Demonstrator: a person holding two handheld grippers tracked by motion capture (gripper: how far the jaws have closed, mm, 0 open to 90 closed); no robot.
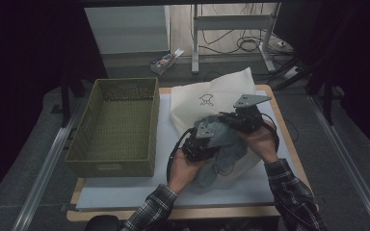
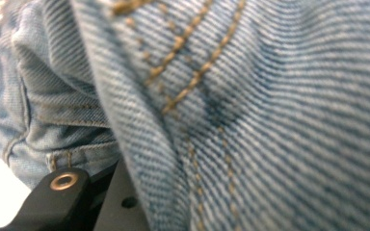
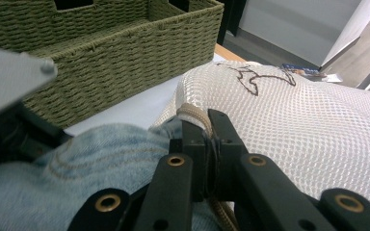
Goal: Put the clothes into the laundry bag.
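Observation:
A blue denim garment (image 1: 226, 156) lies bunched at the front of a white mesh bag (image 1: 197, 103) that has a dark drawing on it. My left gripper (image 1: 216, 140) is pushed into the denim (image 2: 270, 120). One black finger (image 2: 53, 202) shows at the lower left and the cloth covers the other. My right gripper (image 3: 203, 120) is shut on the tan corded edge of the mesh bag (image 3: 294, 125), right beside the denim (image 3: 101, 154). In the high view the right gripper (image 1: 225, 118) sits just above the left one, and the two nearly touch.
A green woven basket (image 1: 111, 166) stands to the left of the bag on a white sheet (image 1: 125, 192) over a wooden board. In the right gripper view the basket (image 3: 101, 57) lies close behind the denim. A small box (image 1: 164, 61) lies on the floor beyond.

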